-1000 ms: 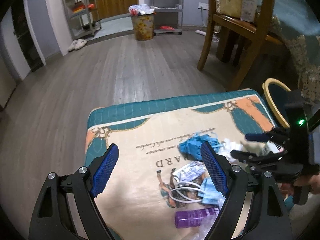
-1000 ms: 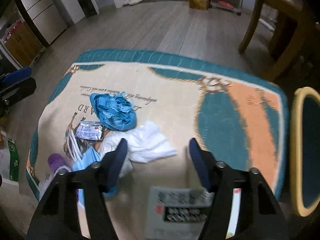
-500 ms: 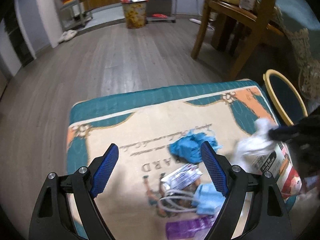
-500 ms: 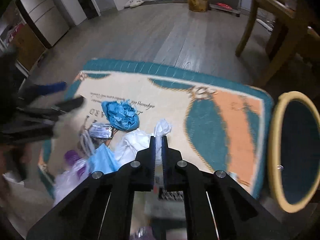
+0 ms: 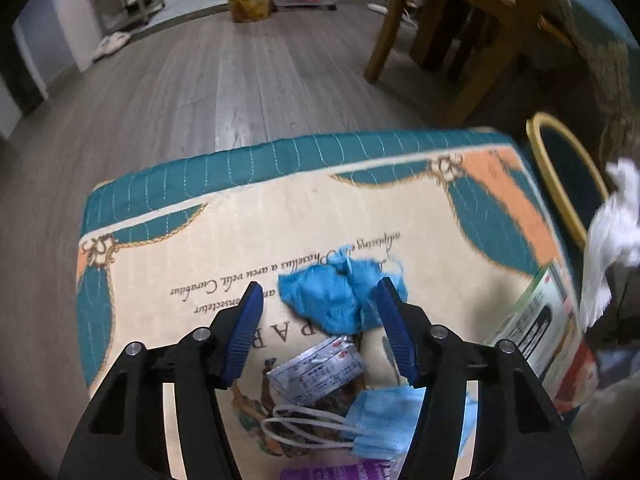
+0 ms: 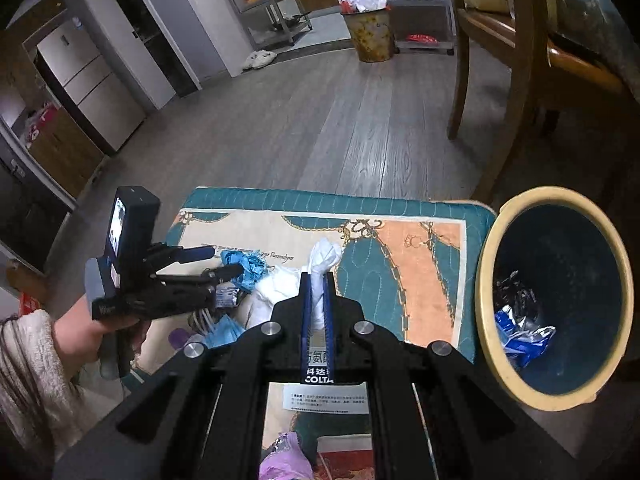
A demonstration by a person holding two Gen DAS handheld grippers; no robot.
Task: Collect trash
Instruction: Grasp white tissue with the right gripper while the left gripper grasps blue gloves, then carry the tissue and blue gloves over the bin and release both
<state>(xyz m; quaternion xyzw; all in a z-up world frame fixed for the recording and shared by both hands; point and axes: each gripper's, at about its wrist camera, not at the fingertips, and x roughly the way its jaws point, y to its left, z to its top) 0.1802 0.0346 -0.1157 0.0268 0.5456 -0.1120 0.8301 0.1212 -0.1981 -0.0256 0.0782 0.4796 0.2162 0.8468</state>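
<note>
A crumpled blue wad (image 5: 336, 300) lies on the cloth-covered low table (image 5: 200, 188). My left gripper (image 5: 320, 296) hangs over the wad with its jaws closing. The wad sits between the blue pads; the left pad stands clear of it. In the right wrist view the left gripper (image 6: 226, 262) points at the same blue wad (image 6: 248, 268). My right gripper (image 6: 316, 280) is shut on a white tissue (image 6: 325, 254), lifted above the table; the tissue (image 5: 612, 232) also shows at the left wrist view's right edge. A yellow-rimmed bin (image 6: 488, 280) with some wrappers inside stands beside the table.
A foil packet (image 5: 316, 372), a blue face mask (image 5: 384, 416), a purple bottle (image 5: 332, 472) and a printed box (image 5: 536, 332) lie on the near part of the table. A wooden chair (image 5: 460, 40) stands behind the bin. A sleeved hand (image 6: 80, 332) holds the left gripper.
The right gripper shut on the white tissue and rose with it. The left gripper sank toward the blue wad and its jaws have narrowed around it.
</note>
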